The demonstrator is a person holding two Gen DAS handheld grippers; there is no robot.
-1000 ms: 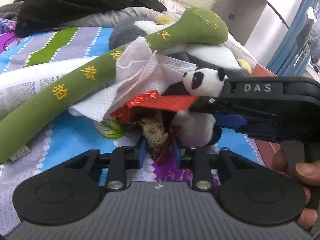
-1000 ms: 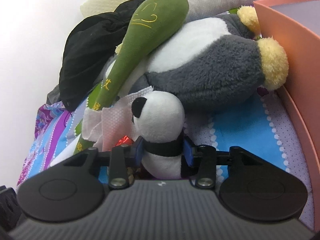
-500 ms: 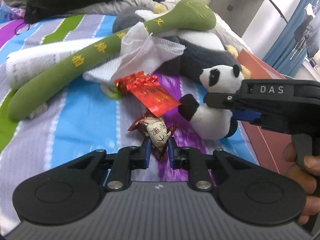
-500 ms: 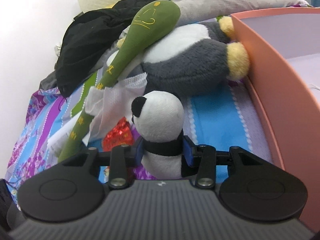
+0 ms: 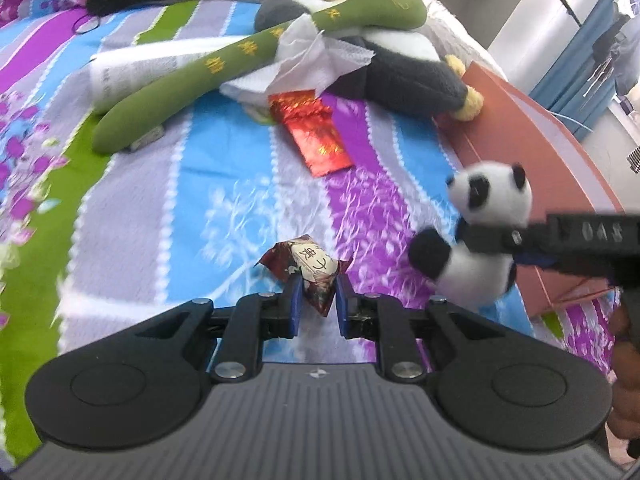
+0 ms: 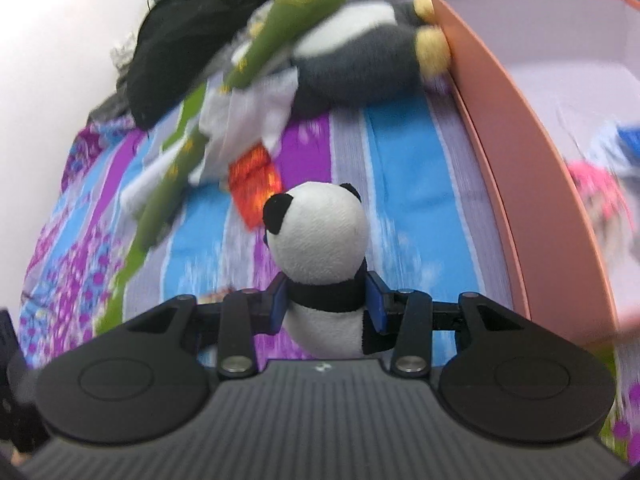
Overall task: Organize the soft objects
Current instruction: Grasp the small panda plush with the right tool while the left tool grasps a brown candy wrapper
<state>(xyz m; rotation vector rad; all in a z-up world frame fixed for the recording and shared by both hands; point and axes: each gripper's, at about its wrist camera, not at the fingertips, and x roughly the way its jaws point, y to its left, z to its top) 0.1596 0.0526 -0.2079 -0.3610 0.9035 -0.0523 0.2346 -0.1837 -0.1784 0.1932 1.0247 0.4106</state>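
Both grippers have drawn back from the plush pile. Left gripper (image 5: pixel 316 300) is clenched on a wrapped candy (image 5: pixel 310 270) above the bedspread (image 5: pixel 160 208); right gripper (image 6: pixel 326 300) grasps the panda (image 6: pixel 320 240), near the pink box (image 6: pixel 520 152).

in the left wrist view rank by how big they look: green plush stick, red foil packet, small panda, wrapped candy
1. green plush stick
2. small panda, though it is nearer the camera, so this is unsure
3. red foil packet
4. wrapped candy, gripped close to the lens
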